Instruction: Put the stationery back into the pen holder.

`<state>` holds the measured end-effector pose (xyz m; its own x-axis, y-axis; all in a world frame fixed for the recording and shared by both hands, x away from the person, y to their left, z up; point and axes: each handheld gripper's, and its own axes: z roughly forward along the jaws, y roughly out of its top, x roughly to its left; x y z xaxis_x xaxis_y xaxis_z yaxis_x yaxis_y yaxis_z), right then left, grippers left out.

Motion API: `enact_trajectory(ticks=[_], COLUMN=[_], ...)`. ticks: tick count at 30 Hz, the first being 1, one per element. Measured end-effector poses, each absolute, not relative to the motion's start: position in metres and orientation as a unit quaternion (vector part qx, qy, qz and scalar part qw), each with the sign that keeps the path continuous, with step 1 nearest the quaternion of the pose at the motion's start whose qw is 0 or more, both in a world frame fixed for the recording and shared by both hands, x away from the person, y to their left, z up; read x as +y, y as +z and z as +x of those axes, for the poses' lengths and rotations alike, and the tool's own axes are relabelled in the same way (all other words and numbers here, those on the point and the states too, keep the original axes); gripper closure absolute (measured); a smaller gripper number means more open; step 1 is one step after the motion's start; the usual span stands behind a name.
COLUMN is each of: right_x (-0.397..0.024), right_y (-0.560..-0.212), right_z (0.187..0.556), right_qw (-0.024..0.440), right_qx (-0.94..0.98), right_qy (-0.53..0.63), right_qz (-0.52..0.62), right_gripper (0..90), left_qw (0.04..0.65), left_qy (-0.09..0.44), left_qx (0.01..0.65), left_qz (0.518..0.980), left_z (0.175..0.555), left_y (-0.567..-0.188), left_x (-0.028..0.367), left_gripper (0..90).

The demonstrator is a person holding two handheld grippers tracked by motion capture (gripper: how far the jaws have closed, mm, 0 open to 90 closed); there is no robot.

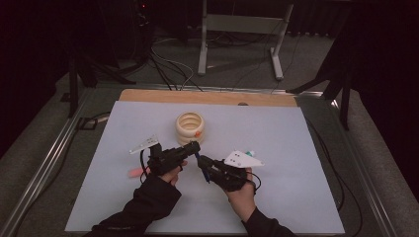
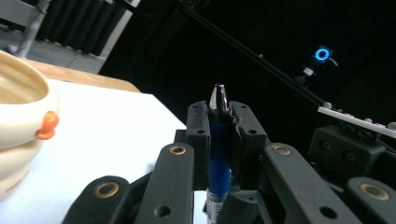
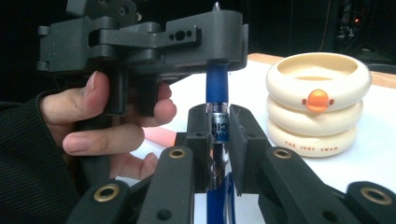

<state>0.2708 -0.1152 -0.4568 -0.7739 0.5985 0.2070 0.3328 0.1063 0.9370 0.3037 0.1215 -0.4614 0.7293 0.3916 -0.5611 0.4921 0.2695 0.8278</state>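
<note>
A blue plastic ballpoint pen with a silver metal tip (image 2: 218, 140) is held between both sets of tongs, clear of the bench. The left tongs (image 2: 219, 122) pinch the pen near its tip; in the left gripper view the silver point rises just above the two black jaws, which press on the blue barrel from either side. The right tongs (image 3: 218, 126) pinch the same pen lower down, at the silver band with printed lettering; in the right gripper view the blue barrel runs up from these jaws into the left tongs directly above. In the high view the left tongs (image 1: 193, 146) and right tongs (image 1: 201, 160) meet tip to tip over the middle of the white bench top (image 1: 276, 148), the pen (image 1: 197, 157) showing as a short blue stroke between them.

Just beyond the tongs stands a cream-coloured holder of three stacked rings with an orange beak-like knob (image 1: 190, 127) on its side; its hollow is open at the top, and what shows of the inside is bare cream wall. A pink object (image 1: 136, 172), too blurred to identify, lies on the bench beside the left hand (image 1: 170, 173).
</note>
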Motion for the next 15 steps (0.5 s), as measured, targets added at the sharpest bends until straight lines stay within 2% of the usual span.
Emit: enact_trajectory(ticks=[1, 3, 4, 9, 15], right_x=[-0.116, -0.115, -0.114, -0.114, -0.121], right_y=[-0.457, -0.458, -0.458, -0.454, -0.451], right_z=[0.271, 0.272, 0.271, 0.269, 0.272], right_qw=[0.117, 0.118, 0.125, 0.14, 0.134], right_qx=[0.732, 0.737, 0.736, 0.736, 0.729], right_qy=[0.591, 0.586, 0.586, 0.582, 0.584], right_qz=[0.318, 0.315, 0.315, 0.314, 0.331], right_gripper=[68.7, 61.8, 55.1, 45.8, 35.8], left_qw=[0.708, 0.706, 0.706, 0.699, 0.695], left_qy=[-0.033, -0.023, -0.02, -0.002, 0.011], left_qx=[0.363, 0.357, 0.355, 0.344, 0.341], left_qz=[0.605, 0.611, 0.612, 0.627, 0.633], left_z=[0.304, 0.304, 0.304, 0.305, 0.308], left_y=[-0.46, -0.458, -0.456, -0.449, -0.441], left_x=[0.121, 0.122, 0.122, 0.123, 0.127], left_gripper=[81.0, 81.1, 81.1, 81.2, 81.2])
